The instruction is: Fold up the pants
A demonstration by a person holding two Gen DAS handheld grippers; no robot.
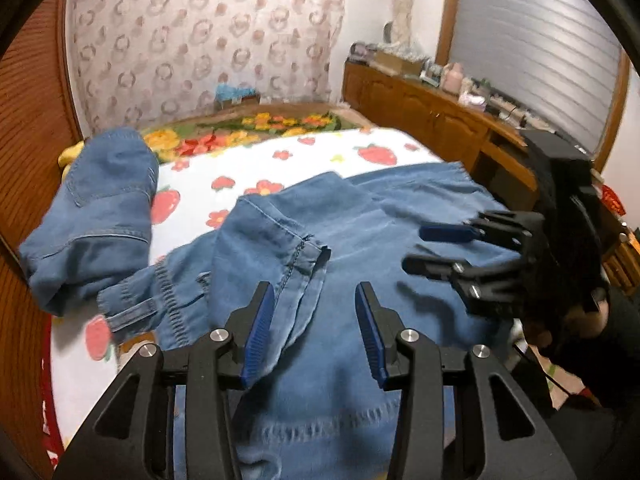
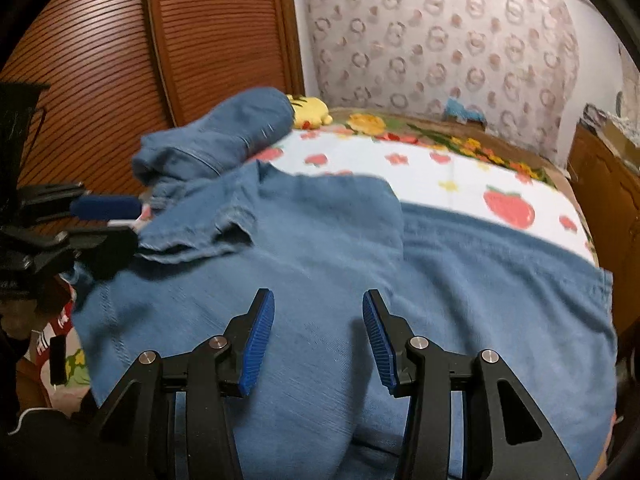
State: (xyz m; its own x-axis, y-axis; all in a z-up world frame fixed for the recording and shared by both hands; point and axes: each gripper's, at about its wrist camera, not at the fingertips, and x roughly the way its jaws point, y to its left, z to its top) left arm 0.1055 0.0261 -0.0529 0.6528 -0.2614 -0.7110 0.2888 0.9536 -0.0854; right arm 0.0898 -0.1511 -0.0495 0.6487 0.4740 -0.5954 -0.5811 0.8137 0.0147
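Pants (image 1: 360,216), blue denim, are sprawled over the strawberry-print bed (image 1: 280,168), with a bunched-up leg off to the left past the jaws and the waistband near the left gripper (image 1: 316,332). Its jaws are wide apart with a folded hem lying right between them, nothing pinched. Further right, the right gripper (image 2: 318,338) hovers over flat denim, jaws spread too.

Bed (image 1: 248,160) covered by white sheet with strawberry and flower print; a floral blanket (image 1: 256,124) in yellow, orange and green lies across its far end. Blue denim pants (image 1: 328,240) sprawl over the near half, one leg bunched up at far left. Yellow plush toy (image 2: 310,109) sits far left, touching that leg.
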